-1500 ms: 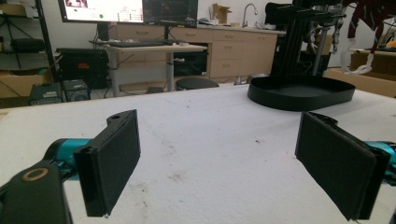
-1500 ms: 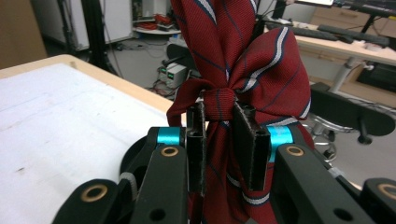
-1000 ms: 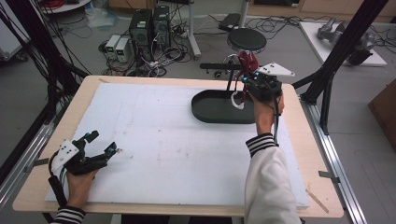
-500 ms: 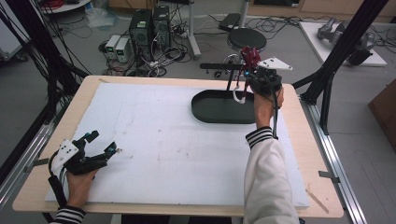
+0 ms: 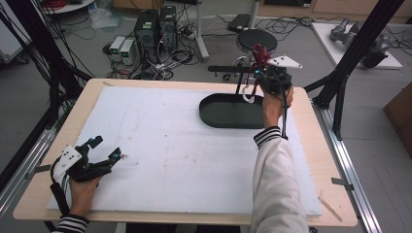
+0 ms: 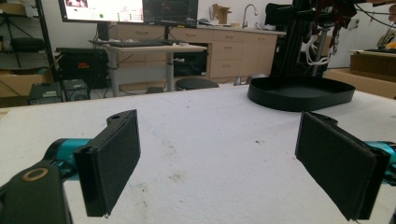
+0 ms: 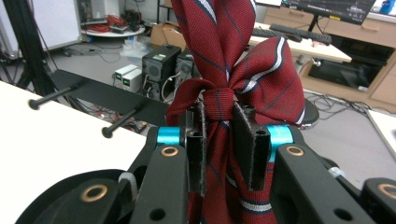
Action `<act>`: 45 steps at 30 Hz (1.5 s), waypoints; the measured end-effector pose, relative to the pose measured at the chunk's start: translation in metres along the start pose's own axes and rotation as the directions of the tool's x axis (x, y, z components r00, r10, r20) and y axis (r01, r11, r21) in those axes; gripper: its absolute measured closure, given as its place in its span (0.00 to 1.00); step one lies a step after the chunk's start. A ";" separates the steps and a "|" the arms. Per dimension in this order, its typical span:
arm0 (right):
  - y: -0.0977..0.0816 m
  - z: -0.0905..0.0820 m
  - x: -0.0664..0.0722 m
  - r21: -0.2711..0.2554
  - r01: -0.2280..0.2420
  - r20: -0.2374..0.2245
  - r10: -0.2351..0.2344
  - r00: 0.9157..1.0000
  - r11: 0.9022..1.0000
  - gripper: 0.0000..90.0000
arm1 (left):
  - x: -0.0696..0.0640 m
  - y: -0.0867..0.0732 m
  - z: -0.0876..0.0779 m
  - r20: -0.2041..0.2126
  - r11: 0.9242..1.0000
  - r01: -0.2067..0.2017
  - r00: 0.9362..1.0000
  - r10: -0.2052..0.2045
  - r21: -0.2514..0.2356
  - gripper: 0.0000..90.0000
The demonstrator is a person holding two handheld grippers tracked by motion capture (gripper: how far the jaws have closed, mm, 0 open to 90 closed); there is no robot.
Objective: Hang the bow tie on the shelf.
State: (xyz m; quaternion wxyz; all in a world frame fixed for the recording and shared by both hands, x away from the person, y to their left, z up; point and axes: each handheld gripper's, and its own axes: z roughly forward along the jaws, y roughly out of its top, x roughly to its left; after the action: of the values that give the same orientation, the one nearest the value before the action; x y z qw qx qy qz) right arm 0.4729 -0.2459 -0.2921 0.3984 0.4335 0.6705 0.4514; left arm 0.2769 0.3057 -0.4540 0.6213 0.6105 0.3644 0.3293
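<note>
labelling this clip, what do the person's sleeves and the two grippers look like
Both grippers, left gripper and right gripper, are black with flat black jaws and teal-blue collars. Each carries a pale three-cornered plate and a black cable. The sleeves are pale with black-and-white striped cuffs.

The table (image 5: 160, 145) is seen from above, looking forward and down. The left gripper view is set low at the near left, facing the far tray (image 6: 301, 93) – shared with the high view. The right gripper view is set close, facing outward.
</note>
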 end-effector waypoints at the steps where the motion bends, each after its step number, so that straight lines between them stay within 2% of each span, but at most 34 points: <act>1: -0.001 0.001 -0.001 0.007 -0.001 0.003 0.001 1.000 1.000 0.84 | 0.000 0.000 0.000 0.000 1.000 0.001 1.000 -0.001 -0.001 0.16; 9: -0.004 0.006 -0.003 0.020 0.035 0.046 -0.036 0.998 0.999 0.84 | 0.000 0.000 0.000 0.001 1.000 0.004 1.000 -0.004 -0.004 0.16; 19: -0.007 0.010 -0.003 0.039 0.048 0.049 -0.050 0.998 0.998 0.82 | 0.000 0.000 0.000 0.001 1.000 0.004 1.000 -0.004 -0.005 0.16; 28: -0.007 0.009 -0.003 0.058 0.055 0.065 -0.059 0.996 0.997 0.77 | 0.000 0.000 0.000 0.002 1.000 0.001 1.000 -0.001 -0.002 0.16; 34: -0.006 0.005 -0.003 0.061 0.056 0.056 -0.060 0.997 0.997 0.74 | 0.000 0.000 0.000 0.002 1.000 0.005 1.000 -0.005 -0.004 0.16; 36: -0.005 0.003 -0.003 0.050 0.052 0.053 -0.054 0.997 0.997 0.70 | 0.000 0.000 0.000 0.000 1.000 0.006 1.000 -0.006 -0.004 0.16; 39: -0.003 -0.004 -0.003 0.049 0.020 0.033 -0.021 0.999 0.999 0.55 | 0.000 0.000 0.001 -0.002 1.000 0.006 1.000 -0.006 0.000 0.16; 42: 0.000 -0.012 -0.003 0.046 -0.008 -0.010 0.008 1.000 0.999 0.41 | 0.000 0.000 0.000 -0.006 1.000 0.004 1.000 -0.004 -0.003 0.16; 45: 0.004 -0.023 -0.004 0.031 -0.030 -0.076 0.032 0.997 0.999 0.29 | 0.000 0.000 0.001 -0.006 1.000 0.003 1.000 -0.003 -0.002 0.16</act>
State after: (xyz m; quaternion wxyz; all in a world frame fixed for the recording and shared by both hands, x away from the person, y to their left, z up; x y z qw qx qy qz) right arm 0.4540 -0.2547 -0.2812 0.3586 0.4321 0.6852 0.4638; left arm 0.2772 0.3051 -0.4541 0.6212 0.6084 0.3670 0.3305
